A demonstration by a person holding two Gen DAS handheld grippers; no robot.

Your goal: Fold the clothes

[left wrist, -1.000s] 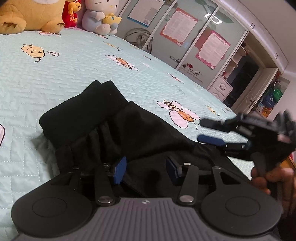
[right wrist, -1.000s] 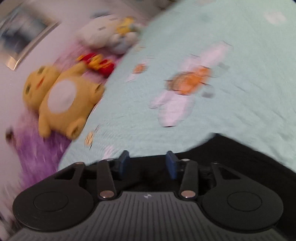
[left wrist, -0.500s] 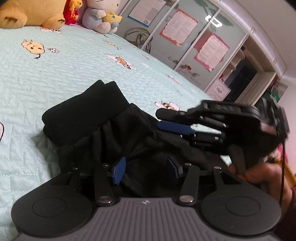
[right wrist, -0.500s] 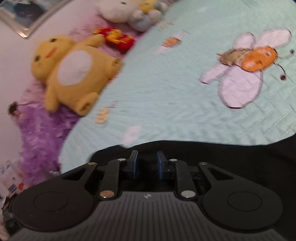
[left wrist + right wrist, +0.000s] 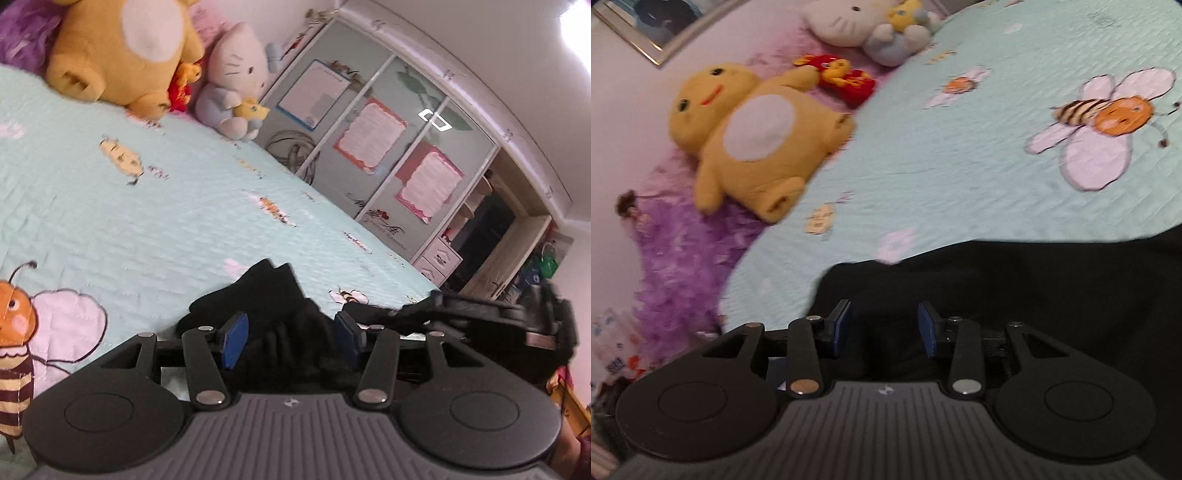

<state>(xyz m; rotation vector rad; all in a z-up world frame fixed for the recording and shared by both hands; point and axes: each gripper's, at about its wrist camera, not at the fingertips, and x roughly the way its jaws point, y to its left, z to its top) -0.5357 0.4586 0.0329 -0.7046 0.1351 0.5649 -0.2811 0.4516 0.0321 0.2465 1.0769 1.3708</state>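
A black garment [image 5: 273,295] lies bunched on the mint bedspread [image 5: 110,206], its thick folded band toward the far side. My left gripper [image 5: 290,339] is open just above the near part of the cloth, blue pads wide apart and nothing pinched. In the left wrist view the right gripper [image 5: 373,312] reaches in from the right, low over the same garment, with a hand behind it. The right wrist view shows that gripper [image 5: 884,326] open, the black cloth [image 5: 997,295] spread under and beyond its pads.
A yellow plush bear [image 5: 122,48], a small red toy [image 5: 181,92] and a white cat plush [image 5: 236,81] sit at the head of the bed. Purple fluffy fabric [image 5: 676,258] lies beside the bear. Sliding wardrobe doors [image 5: 369,147] stand past the bed's far edge.
The right gripper's pads, close together half a second ago, have opened. The left wrist view has tilted up and drawn back, so the garment sits lower and smaller in it.
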